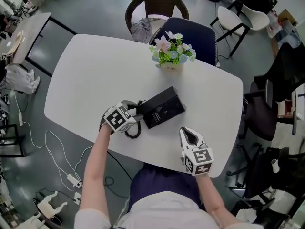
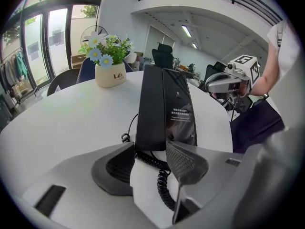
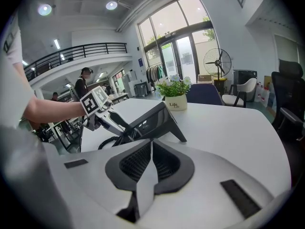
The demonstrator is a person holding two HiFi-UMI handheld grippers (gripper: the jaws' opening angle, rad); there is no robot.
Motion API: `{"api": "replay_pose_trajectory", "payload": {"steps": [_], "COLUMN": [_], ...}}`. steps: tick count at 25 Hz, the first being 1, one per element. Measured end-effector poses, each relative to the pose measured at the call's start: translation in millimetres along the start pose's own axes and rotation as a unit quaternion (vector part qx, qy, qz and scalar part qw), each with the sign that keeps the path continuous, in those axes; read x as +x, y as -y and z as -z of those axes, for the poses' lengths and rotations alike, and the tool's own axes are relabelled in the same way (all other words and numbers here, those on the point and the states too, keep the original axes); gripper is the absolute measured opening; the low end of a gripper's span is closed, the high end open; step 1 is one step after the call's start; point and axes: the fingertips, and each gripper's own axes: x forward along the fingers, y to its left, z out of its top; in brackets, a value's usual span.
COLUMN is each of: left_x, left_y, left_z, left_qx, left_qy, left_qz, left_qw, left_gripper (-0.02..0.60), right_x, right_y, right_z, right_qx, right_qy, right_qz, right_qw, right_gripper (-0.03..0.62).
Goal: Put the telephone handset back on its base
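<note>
The black telephone base [image 1: 167,111] lies near the table's front. The handset [image 1: 155,99] rests along the base's far side. In the left gripper view the handset [image 2: 150,109] runs straight away from me beside the glossy panel of the base [image 2: 180,106]. My left gripper [image 1: 136,112] [image 2: 151,154] is at the phone's left end, and its fingertips [image 2: 183,161] close on the handset's near end with no gap showing. The coiled cord [image 1: 133,131] [image 2: 162,180] loops under the jaws. My right gripper [image 1: 185,130] [image 3: 151,144] is shut and empty, right of the phone.
A white pot of flowers [image 1: 171,54] [image 2: 109,70] [image 3: 175,99] stands at the far side of the white table [image 1: 95,80]. Two chairs [image 1: 157,8] stand behind it. Cables [image 1: 57,151] trail on the floor to the left.
</note>
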Motion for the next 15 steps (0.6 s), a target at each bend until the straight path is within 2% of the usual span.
{"api": "replay_pose_trajectory", "payload": {"steps": [4, 7, 12, 15], "left_x": [-5.5, -14.8, -36.3, -47.3], "left_y": [-4.8, -1.1, 15.4, 33.9], "left_z": [0.8, 2.8, -1.5, -4.7], "left_qx": [-0.026, -0.061, -0.117, -0.13], "left_qy": [0.03, 0.069, 0.152, 0.189], "left_qz": [-0.046, -0.07, -0.106, -0.122], "left_qw": [0.9982, 0.9933, 0.9757, 0.9656], "left_gripper": [0.256, 0.261, 0.259, 0.248], "right_x": [-3.4, -8.8, -19.6, -26.9], "right_y": [0.5, -0.4, -2.8, -7.3], "right_z": [-1.7, -3.3, -4.2, -4.5], "right_qx": [-0.003, -0.006, -0.012, -0.016], "right_qy": [0.005, 0.012, 0.024, 0.031], "right_qz": [0.005, 0.01, 0.016, 0.018], "right_qw": [1.0, 1.0, 1.0, 0.999], "right_gripper": [0.038, 0.038, 0.038, 0.038]}}
